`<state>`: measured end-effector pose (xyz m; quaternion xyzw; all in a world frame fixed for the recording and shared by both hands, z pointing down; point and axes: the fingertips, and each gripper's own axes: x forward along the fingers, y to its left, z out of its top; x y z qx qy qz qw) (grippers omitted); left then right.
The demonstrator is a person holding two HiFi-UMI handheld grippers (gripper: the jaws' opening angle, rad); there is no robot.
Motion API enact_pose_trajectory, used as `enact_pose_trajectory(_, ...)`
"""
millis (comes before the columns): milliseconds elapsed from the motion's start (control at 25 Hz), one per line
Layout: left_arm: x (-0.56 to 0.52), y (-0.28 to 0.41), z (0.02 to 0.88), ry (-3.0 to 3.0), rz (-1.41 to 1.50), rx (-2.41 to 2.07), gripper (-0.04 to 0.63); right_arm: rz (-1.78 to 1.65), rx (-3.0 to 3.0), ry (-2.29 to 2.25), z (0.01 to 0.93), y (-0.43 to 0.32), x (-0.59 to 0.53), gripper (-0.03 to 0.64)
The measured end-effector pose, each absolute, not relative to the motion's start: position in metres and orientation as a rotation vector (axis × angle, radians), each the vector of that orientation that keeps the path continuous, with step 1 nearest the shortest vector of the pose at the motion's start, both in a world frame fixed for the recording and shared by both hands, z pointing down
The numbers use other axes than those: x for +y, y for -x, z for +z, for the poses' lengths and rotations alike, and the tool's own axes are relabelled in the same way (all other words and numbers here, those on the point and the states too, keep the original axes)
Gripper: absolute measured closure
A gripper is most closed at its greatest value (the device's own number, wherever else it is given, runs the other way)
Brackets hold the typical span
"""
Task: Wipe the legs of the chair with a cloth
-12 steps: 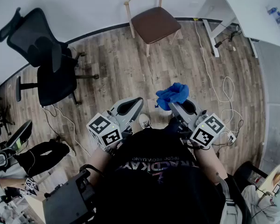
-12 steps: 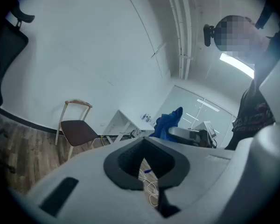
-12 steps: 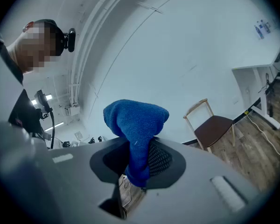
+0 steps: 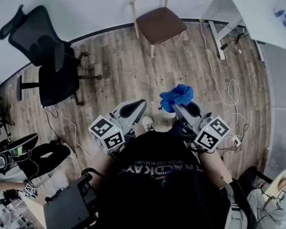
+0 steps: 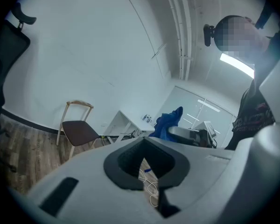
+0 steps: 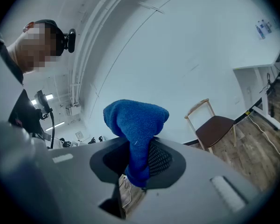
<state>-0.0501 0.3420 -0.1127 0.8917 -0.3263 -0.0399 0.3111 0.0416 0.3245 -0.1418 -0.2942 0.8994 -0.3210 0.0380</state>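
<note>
Blue cloth (image 6: 135, 120) in R tongs (image 6: 139, 169), L tongs (image 5: 147, 164) empty, chair (image 4: 159, 24) well apart

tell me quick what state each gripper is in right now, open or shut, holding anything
Left gripper: jaws together, holding nothing.
Right gripper: shut on the blue cloth.

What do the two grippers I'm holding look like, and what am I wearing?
Both the left gripper and the right gripper are light grey moulded plastic shells with black padded lining round the jaws. Each carries a white cube printed with black square markers: the left cube, the right cube. The person wears a black top with faint lettering across the chest.
</note>
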Motion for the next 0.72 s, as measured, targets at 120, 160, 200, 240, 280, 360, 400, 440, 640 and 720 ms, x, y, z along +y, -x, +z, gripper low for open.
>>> enact_pose_trajectory(120,0.343,0.052,-0.112,-2.348,-0.111,-0.863,0.597,-0.988,2.733,0.886,-0.145,-0.041,0.325,0.528)
enact_pose_trajectory(160,0.343,0.052,-0.112,-2.347,-0.112,-0.864,0.597,-0.987,2.732,0.881,-0.146,-0.041,0.325,0.528)
enact_pose_trajectory(200,0.343,0.052,-0.112,-2.347,-0.114,-0.863,0.597,-0.984,2.735,0.878,-0.147,-0.04,0.325,0.528)
enact_pose_trajectory(240,0.344,0.052,-0.112,-2.348,-0.115,-0.862,0.597,-0.983,2.738,0.878,-0.147,-0.04,0.325,0.528)
enact_pose_trajectory(280,0.344,0.052,-0.112,-2.349,-0.116,-0.861,0.597,-0.984,2.742,0.878,-0.147,-0.04,0.325,0.528)
enact_pose_trajectory(360,0.344,0.052,-0.112,-2.35,-0.117,-0.859,0.597,-0.985,2.747,0.877,-0.146,-0.04,0.325,0.528)
enact_pose_trajectory(400,0.345,0.052,-0.111,-2.348,-0.118,-0.857,0.597,-0.984,2.749,0.878,-0.146,-0.04,0.325,0.529)
enact_pose_trajectory(440,0.346,0.053,-0.111,-2.347,-0.118,-0.855,0.597,-0.98,2.749,0.879,-0.146,-0.04,0.325,0.529)
enact_pose_trajectory(640,0.35,0.062,-0.11,-2.352,-0.107,-0.861,0.597,-0.951,2.731,0.898,-0.152,-0.039,0.324,0.529)
enact_pose_trajectory(720,0.348,0.066,-0.109,-2.348,-0.107,-0.864,0.597,-0.939,2.729,0.903,-0.155,-0.038,0.32,0.529)
